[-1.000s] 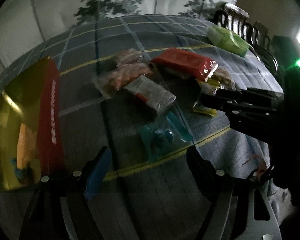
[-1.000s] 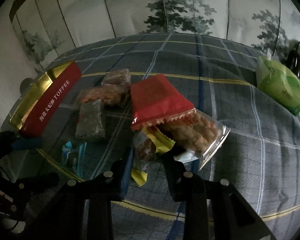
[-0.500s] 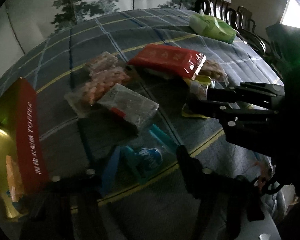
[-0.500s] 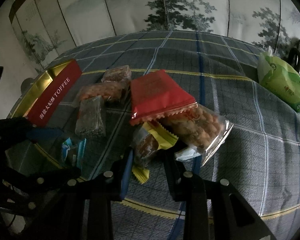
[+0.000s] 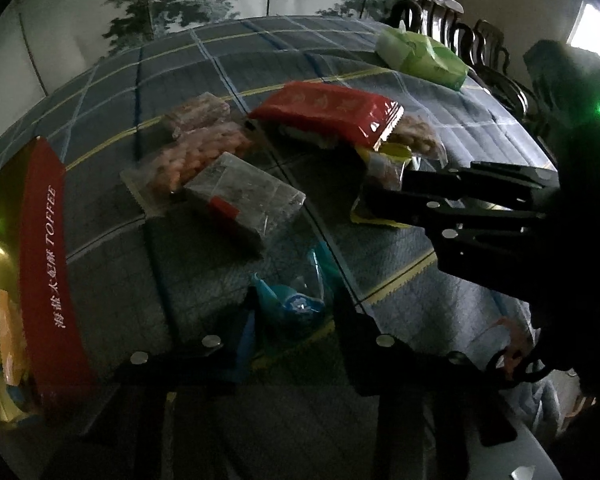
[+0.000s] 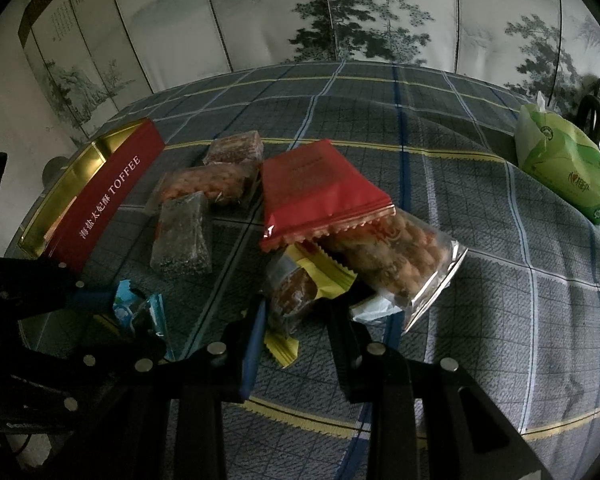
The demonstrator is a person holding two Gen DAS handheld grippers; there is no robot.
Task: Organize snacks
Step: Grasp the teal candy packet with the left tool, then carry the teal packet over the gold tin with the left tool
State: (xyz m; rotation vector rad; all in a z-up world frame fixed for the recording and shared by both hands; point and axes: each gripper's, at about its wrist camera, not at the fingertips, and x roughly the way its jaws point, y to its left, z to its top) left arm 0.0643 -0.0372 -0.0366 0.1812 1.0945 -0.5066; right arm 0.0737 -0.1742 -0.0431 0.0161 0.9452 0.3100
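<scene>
A small blue packet (image 5: 294,304) lies on the plaid tablecloth (image 5: 204,80) between the fingers of my left gripper (image 5: 296,316), whose jaws are closing and now pinch it. In the right wrist view that gripper (image 6: 128,320) comes in from the left, with the blue packet (image 6: 140,310) at its tips. My right gripper (image 6: 296,310) is shut on a yellow-wrapped snack (image 6: 324,270) at the near edge of the pile. The left wrist view shows it (image 5: 384,188) reaching in from the right. An open red toffee tin (image 6: 108,196) stands at the left.
Loose snacks lie mid-table: a red pouch (image 6: 316,188) over a clear bag of biscuits (image 6: 404,256), a grey bar (image 6: 182,236), an orange bag (image 6: 204,186) and a brown block (image 6: 234,146). A green tissue pack (image 6: 564,168) sits far right. Dark chairs (image 5: 460,36) stand beyond the table.
The left gripper's jaws have come together from wide apart onto the blue packet, and it has edged closer to it. The right gripper has stayed shut on the yellow snack.
</scene>
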